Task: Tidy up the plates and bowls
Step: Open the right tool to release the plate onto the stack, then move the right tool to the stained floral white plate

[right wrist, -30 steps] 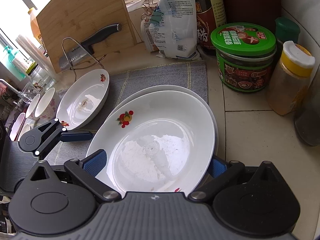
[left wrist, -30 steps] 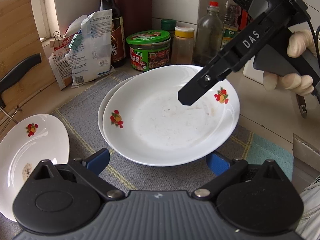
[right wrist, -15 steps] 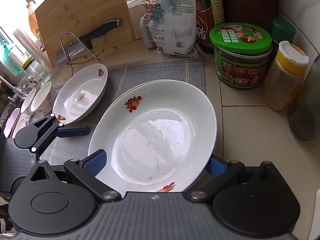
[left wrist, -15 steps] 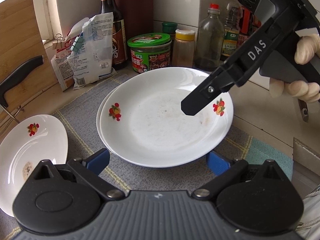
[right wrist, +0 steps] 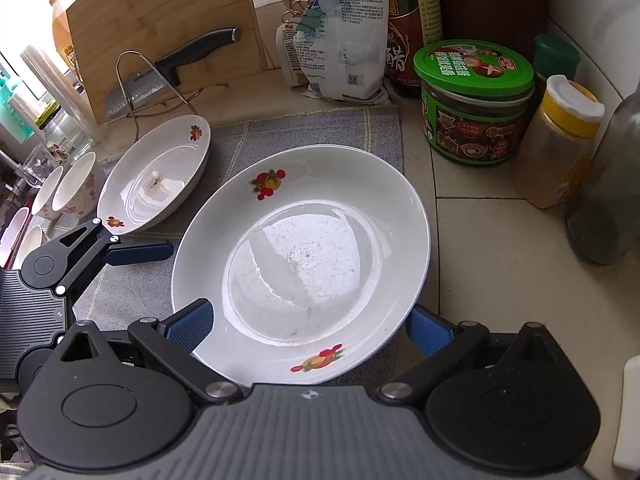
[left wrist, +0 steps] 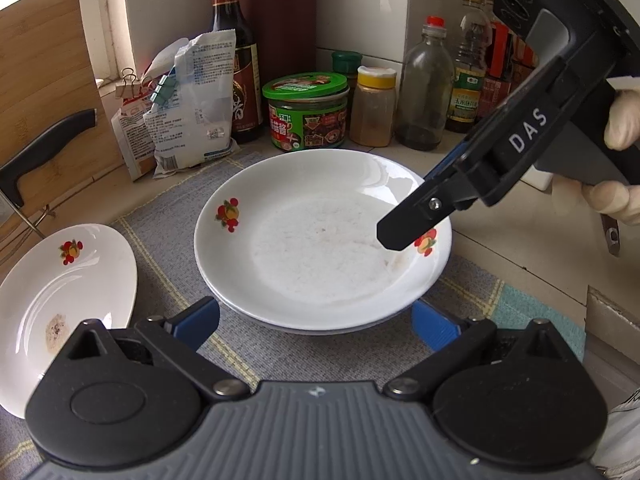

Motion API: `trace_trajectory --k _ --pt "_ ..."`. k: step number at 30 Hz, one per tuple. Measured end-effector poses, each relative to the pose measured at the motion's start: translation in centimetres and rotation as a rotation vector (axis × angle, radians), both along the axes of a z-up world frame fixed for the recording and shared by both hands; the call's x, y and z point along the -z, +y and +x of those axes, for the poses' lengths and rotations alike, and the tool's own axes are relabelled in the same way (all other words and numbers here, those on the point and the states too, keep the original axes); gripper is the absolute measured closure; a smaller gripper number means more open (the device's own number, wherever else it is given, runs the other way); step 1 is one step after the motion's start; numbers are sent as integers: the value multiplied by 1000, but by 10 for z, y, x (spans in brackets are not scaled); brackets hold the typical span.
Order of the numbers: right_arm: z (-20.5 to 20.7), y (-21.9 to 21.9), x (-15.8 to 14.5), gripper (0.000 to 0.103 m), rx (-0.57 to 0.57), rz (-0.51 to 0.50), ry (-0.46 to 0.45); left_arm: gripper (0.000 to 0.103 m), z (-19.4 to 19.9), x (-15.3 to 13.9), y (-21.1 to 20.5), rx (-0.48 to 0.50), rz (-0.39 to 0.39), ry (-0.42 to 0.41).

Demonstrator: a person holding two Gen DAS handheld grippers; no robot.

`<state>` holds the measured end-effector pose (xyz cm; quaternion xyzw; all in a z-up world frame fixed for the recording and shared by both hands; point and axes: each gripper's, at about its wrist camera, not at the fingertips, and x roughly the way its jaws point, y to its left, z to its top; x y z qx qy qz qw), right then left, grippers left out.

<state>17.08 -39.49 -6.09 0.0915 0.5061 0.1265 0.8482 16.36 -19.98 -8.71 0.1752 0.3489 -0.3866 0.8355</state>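
Top plate (left wrist: pixel 320 240) sits stacked on a second plate (left wrist: pixel 304 329), only the lower rim showing under it, both on the grey mat (left wrist: pixel 280 360) on the table (right wrist: pixel 480 260). The top plate holds a thin whitish film and a faint brown smear near its right rim; fruit prints on both sides.

Third plate (left wrist: pixel 60 304) lies on the mat to the left, well apart from the stack, with a small brown-grey residue spot inside. In the right wrist view the same plate (right wrist: pixel 156 176) shows a small crumb patch. Left of it, floral bowls (right wrist: pixel 76 188) stand in a group; contents not visible.

Left gripper (left wrist: pixel 316 320): jaws spread wide, blue pads either side of the stack's near rim, not touching it. Right gripper (right wrist: pixel 308 328): jaws spread wide too, nothing clamped; the plate's near rim lies between the pads. From the left wrist view, the right gripper hangs over the plate's right rim, held by a gloved hand (left wrist: pixel 616 168).

Behind the mat: green-lid jar (left wrist: pixel 306 112) with dark paste, yellow-lid jar (left wrist: pixel 374 106) of tan powder, glass bottle (left wrist: pixel 426 88) with a dark layer at the bottom, dark sauce bottle (left wrist: pixel 234 52), clipped bag (left wrist: pixel 192 104), cutting board (right wrist: pixel 160 32) with a knife (right wrist: pixel 172 68) on a wire rack.
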Motion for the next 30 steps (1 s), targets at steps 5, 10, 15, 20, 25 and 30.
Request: trace_trajectory --k 5,10,15,20,25,30 --pt "-6 6 -6 0 -30 -46 -47 1 -3 -7 5 -18 5 -24" --pt "-13 17 -15 0 -76 -110 -148 1 -6 -13 18 -97 -5 -27" --pt "-15 28 -21 0 -133 -102 -227 1 -8 -14 40 -227 -1 -21" --pt "-13 40 -26 0 -198 -91 -278 1 -5 -7 66 -368 40 -6" --pt "-12 53 -30 0 -242 -92 -299 1 -4 -3 84 -465 97 -15" --pt "-12 63 -32 0 -266 -96 -308 1 -2 5 98 -526 131 -2"
